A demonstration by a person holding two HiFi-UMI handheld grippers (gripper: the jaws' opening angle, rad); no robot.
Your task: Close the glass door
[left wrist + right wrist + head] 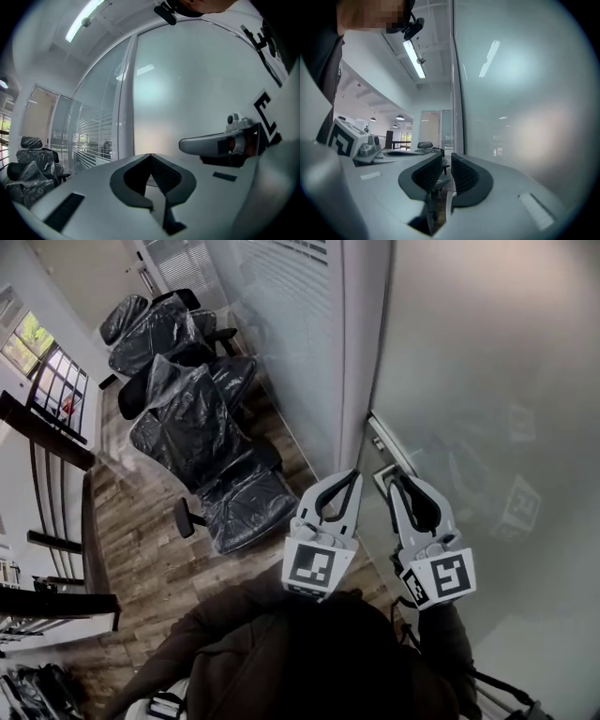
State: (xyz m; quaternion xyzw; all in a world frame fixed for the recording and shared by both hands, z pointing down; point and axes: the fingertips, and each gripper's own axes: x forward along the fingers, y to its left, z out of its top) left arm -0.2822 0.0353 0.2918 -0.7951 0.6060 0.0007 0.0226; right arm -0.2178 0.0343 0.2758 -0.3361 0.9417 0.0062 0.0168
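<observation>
Left hand-held gripper (354, 474) (150, 155): jaws fully together, tips touching, nothing in them. Right hand-held gripper (396, 480) (446, 159): jaws barely apart, a narrow slit between the pads, nothing in it; only floor and a chair show through the gap. The two sit side by side, both pointing toward the glass door (487, 381) (187, 93) (525, 93), the frosted panel that fills the right side of the head view. Door's metal handle (382, 439) is on the panel near its left edge. The right gripper's tips are just beside the handle's lower end; can't tell if they touch. Left gripper's tips are near the white door frame (361, 352), just left of the handle. Can't tell from these views whether the door is latched against the frame. Left of the frame is a glass partition with blinds (281, 306) (89, 145). Further left, a row of office chairs (202, 442) under plastic wrap on wood floor (150, 549). Person's dark jacket (309, 652) fills the bottom of the head view.
</observation>
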